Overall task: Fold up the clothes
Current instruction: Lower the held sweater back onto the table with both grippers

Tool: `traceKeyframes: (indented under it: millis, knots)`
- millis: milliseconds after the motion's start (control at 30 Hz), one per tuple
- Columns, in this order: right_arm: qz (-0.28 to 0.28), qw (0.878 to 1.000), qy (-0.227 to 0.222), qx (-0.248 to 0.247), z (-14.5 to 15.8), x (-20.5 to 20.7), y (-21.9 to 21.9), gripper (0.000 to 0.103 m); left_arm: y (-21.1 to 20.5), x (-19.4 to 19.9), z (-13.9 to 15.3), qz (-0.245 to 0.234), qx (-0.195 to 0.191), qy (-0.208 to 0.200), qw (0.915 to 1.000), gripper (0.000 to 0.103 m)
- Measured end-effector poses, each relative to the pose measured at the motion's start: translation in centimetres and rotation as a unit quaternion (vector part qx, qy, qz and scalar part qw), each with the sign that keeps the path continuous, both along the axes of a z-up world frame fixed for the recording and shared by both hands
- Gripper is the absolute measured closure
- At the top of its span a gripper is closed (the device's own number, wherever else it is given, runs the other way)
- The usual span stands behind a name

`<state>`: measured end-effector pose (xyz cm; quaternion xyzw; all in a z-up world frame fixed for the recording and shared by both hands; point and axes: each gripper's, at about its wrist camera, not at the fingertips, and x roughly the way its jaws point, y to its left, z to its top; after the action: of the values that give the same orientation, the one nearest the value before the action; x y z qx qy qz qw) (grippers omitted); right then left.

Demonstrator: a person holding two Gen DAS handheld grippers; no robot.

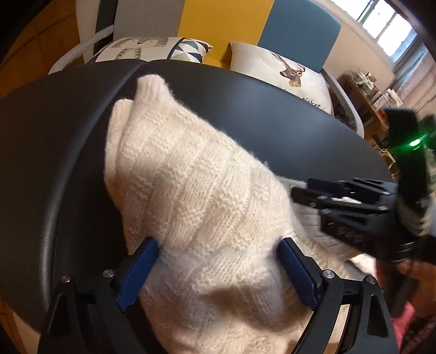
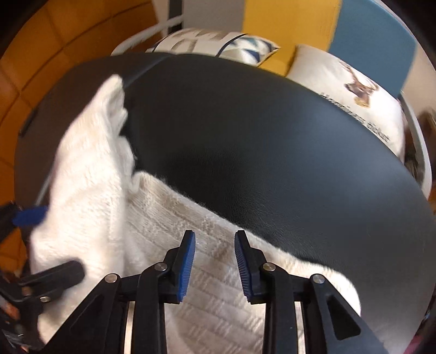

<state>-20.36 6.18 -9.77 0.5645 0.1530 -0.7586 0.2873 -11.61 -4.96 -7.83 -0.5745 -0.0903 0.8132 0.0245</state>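
A cream knitted sweater (image 1: 196, 190) lies bunched on the black padded table (image 1: 245, 109). My left gripper (image 1: 218, 245) is open wide, and a thick raised fold of the sweater sits between its blue pads (image 1: 141, 269). In the right wrist view that fold (image 2: 90, 177) stands up at the left, with the left gripper (image 2: 51, 241) around its lower end. My right gripper (image 2: 215, 237) hovers just over the flat part of the sweater (image 2: 212, 299), its jaws a little apart and holding nothing. From the left wrist view the right gripper (image 1: 297, 190) reaches in from the right, low over the knit.
Behind the table (image 2: 272, 136) are a pillow with a deer print (image 1: 286, 73) and a pillow with a triangle pattern (image 1: 152, 49). A blue chair back (image 1: 299, 30) and a yellow panel (image 1: 223, 21) stand further back. A cluttered shelf (image 1: 368, 89) is at the right.
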Motion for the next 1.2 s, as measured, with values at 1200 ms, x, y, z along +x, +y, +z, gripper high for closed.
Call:
traceKeyframes:
  millis: [1200]
  knots:
    - [0.086, 0.996, 0.021, 0.012, -1.1, 2.3, 1.5, 0.092, -3.7, 2.4, -1.6, 0.006, 0.011, 0.024, 0.9996, 0.000]
